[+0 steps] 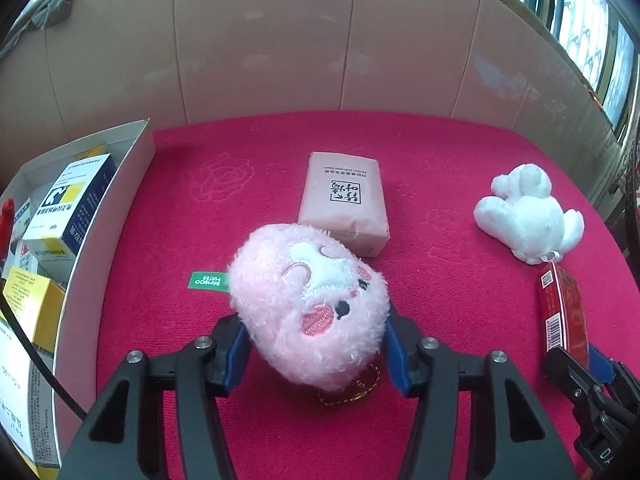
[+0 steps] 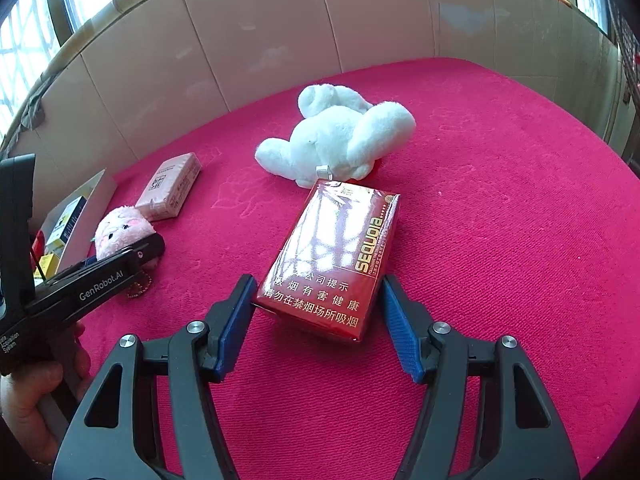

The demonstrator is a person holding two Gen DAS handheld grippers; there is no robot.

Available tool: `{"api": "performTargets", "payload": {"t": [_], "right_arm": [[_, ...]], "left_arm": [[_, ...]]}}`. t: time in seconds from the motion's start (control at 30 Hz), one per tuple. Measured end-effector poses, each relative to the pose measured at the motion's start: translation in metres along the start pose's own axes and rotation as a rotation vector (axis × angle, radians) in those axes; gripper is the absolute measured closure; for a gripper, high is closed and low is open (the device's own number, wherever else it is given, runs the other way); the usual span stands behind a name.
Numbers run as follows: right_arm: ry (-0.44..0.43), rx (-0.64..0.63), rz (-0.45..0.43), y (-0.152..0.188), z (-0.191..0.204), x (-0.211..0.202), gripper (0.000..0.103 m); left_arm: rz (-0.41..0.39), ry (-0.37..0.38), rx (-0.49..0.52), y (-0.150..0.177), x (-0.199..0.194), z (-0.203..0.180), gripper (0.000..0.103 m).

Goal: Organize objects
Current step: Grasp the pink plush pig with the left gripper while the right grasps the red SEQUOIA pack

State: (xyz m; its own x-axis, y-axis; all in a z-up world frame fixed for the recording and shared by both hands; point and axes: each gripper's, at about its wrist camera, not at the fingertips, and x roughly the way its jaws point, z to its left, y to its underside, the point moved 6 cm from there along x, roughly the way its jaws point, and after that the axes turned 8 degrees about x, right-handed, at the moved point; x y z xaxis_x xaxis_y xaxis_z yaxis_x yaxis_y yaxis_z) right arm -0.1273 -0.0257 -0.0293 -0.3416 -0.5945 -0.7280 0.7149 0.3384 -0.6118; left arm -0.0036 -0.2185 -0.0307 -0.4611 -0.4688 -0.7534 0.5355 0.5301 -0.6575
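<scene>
My left gripper is shut on a pink plush toy with an embroidered face, a green tag and a gold chain, just above the red cloth. My right gripper is open, its blue pads either side of the near end of a red cigarette pack, which lies flat; the left pad is close to it, the right pad apart. The pack also shows in the left wrist view. A pink tissue pack and a white plush toy lie further back.
A white cardboard box with several medicine cartons stands at the left edge of the cloth. A beige cardboard wall runs along the back. Windows with railings are behind it. The left gripper and a hand show in the right wrist view.
</scene>
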Motion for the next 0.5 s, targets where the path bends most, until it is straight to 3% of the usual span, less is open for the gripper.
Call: {"api": "performTargets", "payload": {"t": [0.5], "right_arm": [[0.0,0.009,-0.023,-0.001,0.002,-0.003,0.04]], "left_arm": [[-0.214,-0.063,0.069,-0.002,-0.047,-0.015,0.047]]}}
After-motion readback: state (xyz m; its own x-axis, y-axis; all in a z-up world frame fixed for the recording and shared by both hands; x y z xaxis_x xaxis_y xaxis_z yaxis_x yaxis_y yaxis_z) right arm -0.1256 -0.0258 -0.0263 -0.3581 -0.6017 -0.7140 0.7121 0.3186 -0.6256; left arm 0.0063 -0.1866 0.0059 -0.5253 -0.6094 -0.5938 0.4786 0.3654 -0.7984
